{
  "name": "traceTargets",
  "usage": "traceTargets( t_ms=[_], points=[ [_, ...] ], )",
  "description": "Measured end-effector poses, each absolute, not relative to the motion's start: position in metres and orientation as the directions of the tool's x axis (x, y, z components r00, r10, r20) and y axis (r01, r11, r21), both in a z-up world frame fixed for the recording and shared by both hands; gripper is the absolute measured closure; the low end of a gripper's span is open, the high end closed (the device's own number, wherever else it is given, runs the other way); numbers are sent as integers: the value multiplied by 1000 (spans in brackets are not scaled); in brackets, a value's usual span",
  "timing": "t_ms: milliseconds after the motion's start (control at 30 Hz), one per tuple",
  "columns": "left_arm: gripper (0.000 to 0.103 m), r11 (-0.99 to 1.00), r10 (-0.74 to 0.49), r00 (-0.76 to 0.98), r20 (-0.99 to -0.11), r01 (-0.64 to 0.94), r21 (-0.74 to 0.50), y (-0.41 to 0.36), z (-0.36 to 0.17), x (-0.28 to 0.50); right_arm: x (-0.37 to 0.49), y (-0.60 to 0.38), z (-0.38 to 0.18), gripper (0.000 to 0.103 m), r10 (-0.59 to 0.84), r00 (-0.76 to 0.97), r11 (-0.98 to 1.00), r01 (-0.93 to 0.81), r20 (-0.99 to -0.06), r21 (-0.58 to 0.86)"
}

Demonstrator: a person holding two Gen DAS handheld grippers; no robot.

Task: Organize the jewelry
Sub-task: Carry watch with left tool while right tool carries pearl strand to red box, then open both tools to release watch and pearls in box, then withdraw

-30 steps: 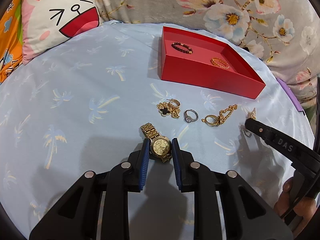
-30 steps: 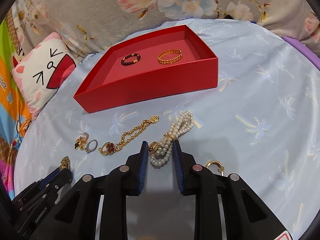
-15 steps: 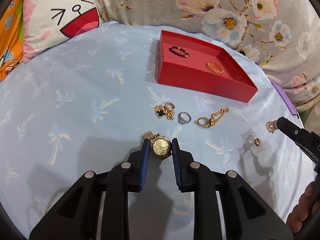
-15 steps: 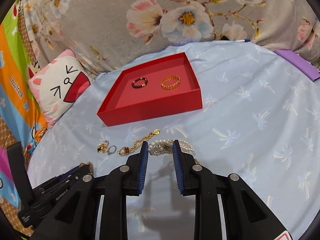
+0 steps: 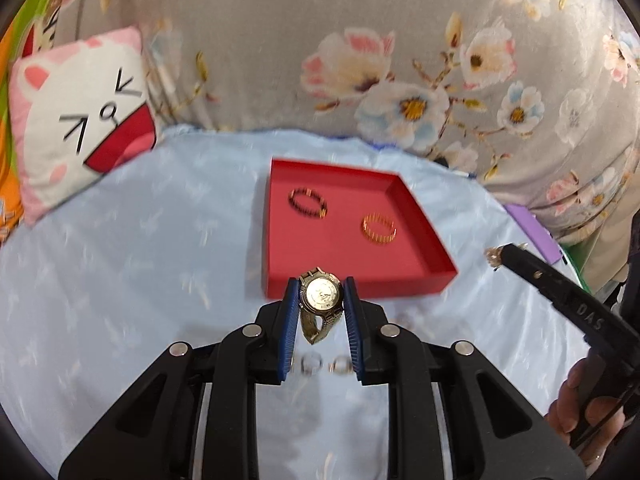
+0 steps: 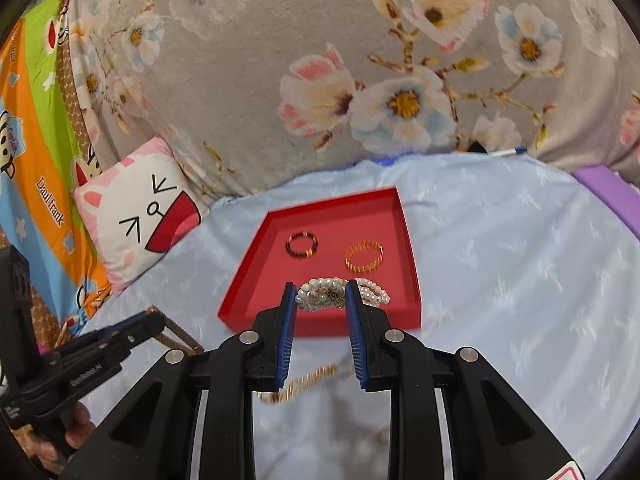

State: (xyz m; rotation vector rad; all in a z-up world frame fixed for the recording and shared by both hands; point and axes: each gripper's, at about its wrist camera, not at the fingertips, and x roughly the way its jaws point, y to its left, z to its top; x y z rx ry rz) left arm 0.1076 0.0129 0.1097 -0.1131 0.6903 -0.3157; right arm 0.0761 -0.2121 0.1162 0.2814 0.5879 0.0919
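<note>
Jewelry pieces hang clear of the pale blue bedsheet (image 5: 120, 280): a gold wristwatch (image 5: 321, 296) clamped in the left hand-held gripper (image 5: 321, 300), a pearl bracelet (image 6: 324, 294) clamped in the right hand-held gripper (image 6: 321, 300). Beyond, a red tray (image 5: 436, 264) holds a dark beaded bracelet (image 5: 307, 203) and a gold bangle (image 5: 378, 229); a cat-face pillow (image 5: 76, 120) sits farther back.

Left gripper (image 5: 321, 293) has lifted the gold watch (image 5: 322, 295) off the blue sheet (image 5: 132, 280); it now hangs clamped between the pads, strap dangling, in front of the red tray's (image 5: 360, 284) near edge. Right gripper (image 6: 321, 295) has raised the pearl bracelet (image 6: 320, 294) likewise, off the sheet, now seen against the tray's near edge.
</note>
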Motion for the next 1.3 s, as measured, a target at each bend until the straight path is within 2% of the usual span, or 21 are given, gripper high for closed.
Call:
traceTargets(
  t_ms=[167,300,600,833,933,967,1000,1033,1067,1100,1300],
  points=[
    [82,946,-324,762,-560,272,-177,-3,142,151,123,-216,121,80,197,821,950,-26,-536,310],
    [82,943,-331,762,-557,289,-165,-18,147,186,158,-221,107,80,224,798,937,-20,-559,348],
    [82,942,-326,690,-646,292,-163,-46,101,245,203,-225,57,80,229,726,934,24,-648,358],
    [82,949,-306,660,-686,271,-162,-54,72,262,213,-232,29,79,246,695,924,42,-676,380],
    [81,950,-301,657,-691,272,-156,-55,65,266,214,-234,23,74,257,697,922,31,-669,387],
    [80,950,-301,662,-686,270,-156,-54,65,266,213,-235,25,68,249,710,922,35,-659,386],
    [76,951,-300,667,-682,267,-157,-54,67,266,210,-237,27,50,233,725,922,47,-648,384],
    [57,951,-302,674,-675,262,-164,-51,69,265,206,-239,31,39,225,742,921,50,-632,386],
    [41,951,-304,682,-665,255,-173,-49,72,263,201,-241,37,37,215,764,919,53,-608,391],
    [35,952,-306,698,-647,243,-188,-44,76,259,195,-243,43,36,208,780,918,52,-590,393],
    [32,956,-291,751,-593,212,-201,-22,96,224,144,-247,66,36,216,814,914,24,-539,404]
  ],
)
